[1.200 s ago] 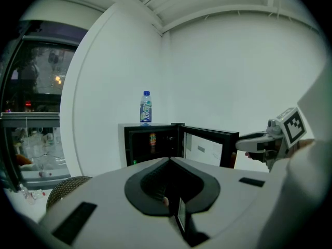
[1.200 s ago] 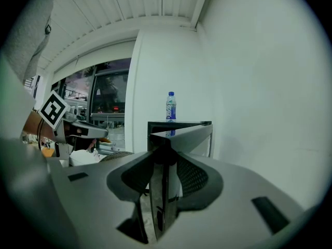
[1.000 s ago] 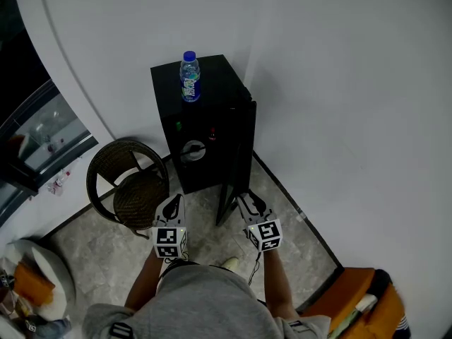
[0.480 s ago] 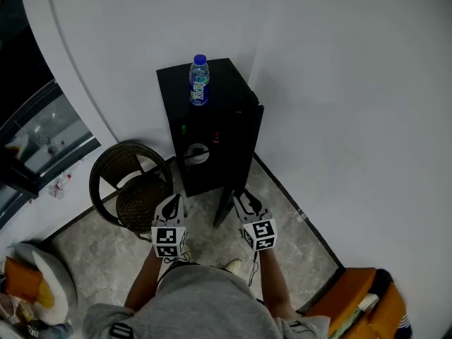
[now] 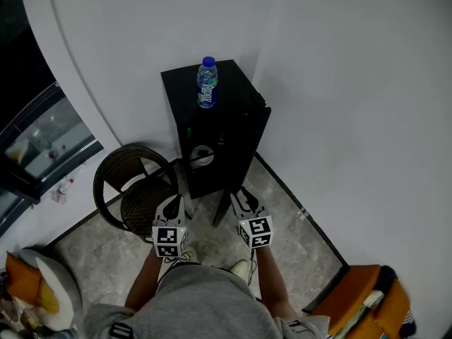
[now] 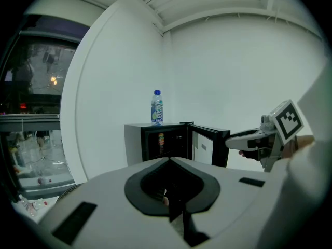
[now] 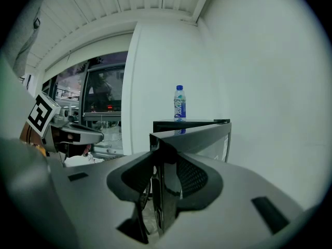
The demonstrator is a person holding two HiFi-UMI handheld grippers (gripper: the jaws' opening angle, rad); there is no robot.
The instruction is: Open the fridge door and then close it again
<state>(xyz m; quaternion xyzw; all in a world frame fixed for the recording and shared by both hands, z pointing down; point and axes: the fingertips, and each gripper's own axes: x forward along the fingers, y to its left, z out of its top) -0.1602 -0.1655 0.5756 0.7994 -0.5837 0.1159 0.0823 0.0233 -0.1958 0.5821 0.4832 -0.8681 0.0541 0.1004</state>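
A small black fridge [image 5: 185, 83] stands against the white wall with its door [image 5: 244, 154] swung open toward me. A blue-capped water bottle [image 5: 206, 83] stands on top. My right gripper [image 5: 240, 198] has the door's free edge [image 7: 165, 180] between its widely spread jaws, the pads on either face. My left gripper [image 5: 171, 205] hangs shut and empty in front of the fridge, left of the door. In the left gripper view the lit fridge interior [image 6: 161, 141], the open door [image 6: 207, 144] and the right gripper [image 6: 244, 139] show ahead.
A dark wicker chair [image 5: 134, 189] stands just left of the fridge, near my left gripper. The white wall runs along the right, with an orange object [image 5: 367, 302] on the floor by it. A glass window [image 5: 42, 140] is at far left.
My right gripper has shifted left and slightly toward the fridge, carrying the door edge with it. The left gripper has stayed beside it, still shut.
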